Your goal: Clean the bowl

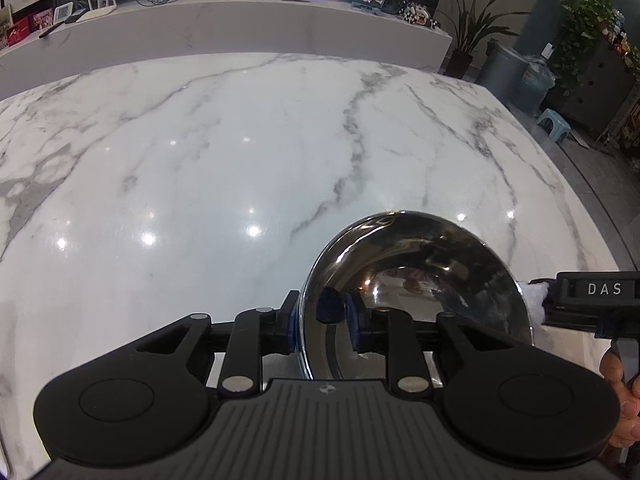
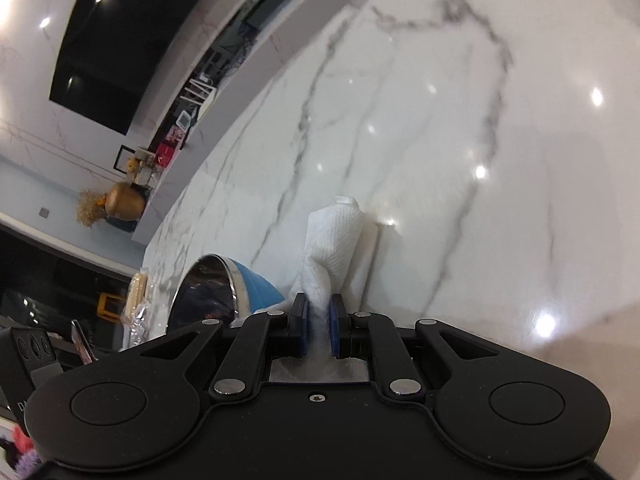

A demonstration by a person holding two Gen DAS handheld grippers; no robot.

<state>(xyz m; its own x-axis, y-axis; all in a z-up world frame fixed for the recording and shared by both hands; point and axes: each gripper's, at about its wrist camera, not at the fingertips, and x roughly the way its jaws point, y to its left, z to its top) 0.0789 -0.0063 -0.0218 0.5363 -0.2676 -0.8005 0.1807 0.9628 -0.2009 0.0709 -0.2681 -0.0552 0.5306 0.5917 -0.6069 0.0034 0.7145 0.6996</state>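
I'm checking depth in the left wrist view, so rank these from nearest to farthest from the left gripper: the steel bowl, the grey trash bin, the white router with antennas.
1. Shiny steel bowl: clamped at its rim in the left gripper.
2. Grey trash bin: on the floor, beyond the marble table's far right corner.
3. White router with antennas: on the back counter, far left.

Table (image 1: 240, 152) showing white marble with grey veins, glossy, glinting with light spots. Bowl (image 1: 416, 280) gleaming mirror-silver inside; outside reading blue (image 2: 260, 288) under a chrome rim. Tissue (image 2: 336, 236) showing white with a fine embossed dimple pattern. Left gripper (image 1: 320, 320) and right gripper (image 2: 319, 322) both showing matte black (pads blue). Stool (image 1: 554, 120) showing pale blue.
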